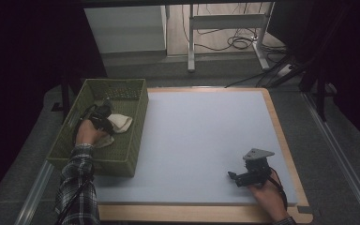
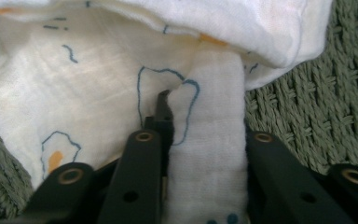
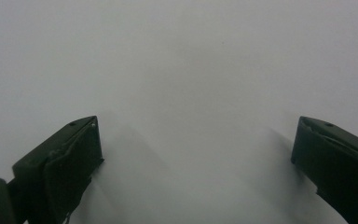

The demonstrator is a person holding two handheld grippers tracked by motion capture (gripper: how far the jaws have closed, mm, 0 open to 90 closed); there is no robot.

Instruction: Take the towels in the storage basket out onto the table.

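The left hand-held gripper [image 1: 104,112] is seen lowered into the green woven basket [image 1: 136,136] at the left side of the desk [image 1: 201,136]. Its jaws are clamped on a raised fold of the white cloth [image 2: 209,154], which is printed with blue outlines and orange spots. In the left gripper view, the fold is pinched directly between the jaws, the rest of the cloth is spread ahead of and above them, and the basket's weave is visible to their right. The right hand-held gripper [image 1: 233,176] is held well apart from the basket, low over the bare grey desk surface, with its jaws wide apart and nothing between them.
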